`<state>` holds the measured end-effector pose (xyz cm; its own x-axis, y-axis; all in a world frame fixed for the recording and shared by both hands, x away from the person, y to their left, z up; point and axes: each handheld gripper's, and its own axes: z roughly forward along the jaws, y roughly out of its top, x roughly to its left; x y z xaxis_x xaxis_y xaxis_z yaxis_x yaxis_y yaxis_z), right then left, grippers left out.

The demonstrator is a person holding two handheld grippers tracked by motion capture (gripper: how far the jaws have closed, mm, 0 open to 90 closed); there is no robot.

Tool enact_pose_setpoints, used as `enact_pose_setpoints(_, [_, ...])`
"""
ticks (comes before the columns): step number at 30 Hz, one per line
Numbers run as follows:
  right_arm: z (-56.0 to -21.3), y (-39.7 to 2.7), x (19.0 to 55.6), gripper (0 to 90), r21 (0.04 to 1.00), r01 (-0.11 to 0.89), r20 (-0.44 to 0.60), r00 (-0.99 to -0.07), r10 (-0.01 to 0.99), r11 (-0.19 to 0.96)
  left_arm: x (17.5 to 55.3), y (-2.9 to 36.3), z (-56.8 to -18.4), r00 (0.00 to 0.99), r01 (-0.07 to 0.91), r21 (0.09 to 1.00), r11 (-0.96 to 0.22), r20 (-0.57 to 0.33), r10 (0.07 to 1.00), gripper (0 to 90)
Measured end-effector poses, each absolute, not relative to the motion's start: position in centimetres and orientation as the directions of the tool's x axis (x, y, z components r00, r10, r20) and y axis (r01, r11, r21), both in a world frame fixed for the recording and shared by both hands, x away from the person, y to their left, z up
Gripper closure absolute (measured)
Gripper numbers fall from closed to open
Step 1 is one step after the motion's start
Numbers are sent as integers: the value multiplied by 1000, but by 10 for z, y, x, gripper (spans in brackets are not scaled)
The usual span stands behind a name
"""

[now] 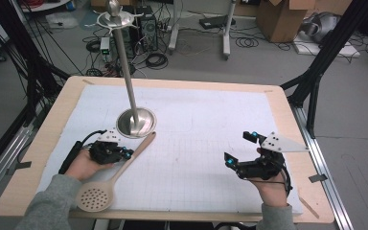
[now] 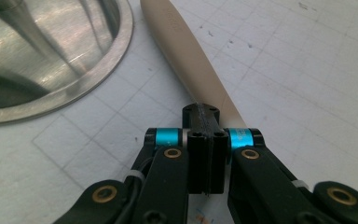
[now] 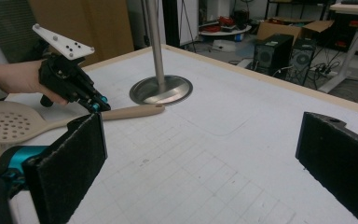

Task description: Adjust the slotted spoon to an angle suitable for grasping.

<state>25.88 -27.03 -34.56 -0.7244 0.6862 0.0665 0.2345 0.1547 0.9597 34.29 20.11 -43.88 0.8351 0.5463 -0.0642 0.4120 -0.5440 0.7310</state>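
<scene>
A beige perforated spoon (image 1: 117, 173) lies on the white gridded mat (image 1: 196, 143), its bowl near the front edge and its handle (image 2: 186, 51) pointing at a metal stand's round base (image 1: 135, 122). My left gripper (image 1: 130, 154) is shut, its two jaws pressed flat together with nothing between them. Its tips (image 2: 207, 112) sit right over the spoon handle; I cannot tell whether they touch it. The right gripper view shows this left gripper (image 3: 101, 105) at the handle (image 3: 135, 112). My right gripper (image 1: 242, 148) stands open at the right of the mat with nothing between its pads (image 3: 70, 158).
The stand's tall pole (image 1: 124, 62) rises from its base (image 3: 161, 89), just behind the spoon's handle tip. The wooden table's edge (image 1: 38, 143) frames the mat. Cables, computer cases and cardboard boxes (image 1: 280, 19) lie on the floor beyond the table.
</scene>
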Motion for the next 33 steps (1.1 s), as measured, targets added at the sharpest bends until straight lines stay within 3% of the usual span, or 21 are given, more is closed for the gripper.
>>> enact_pose_setpoints(33, [-347,-272,258,8,960,232,62,-723,688,158,341,169,-435,877,371,702,-607,-50,479,895])
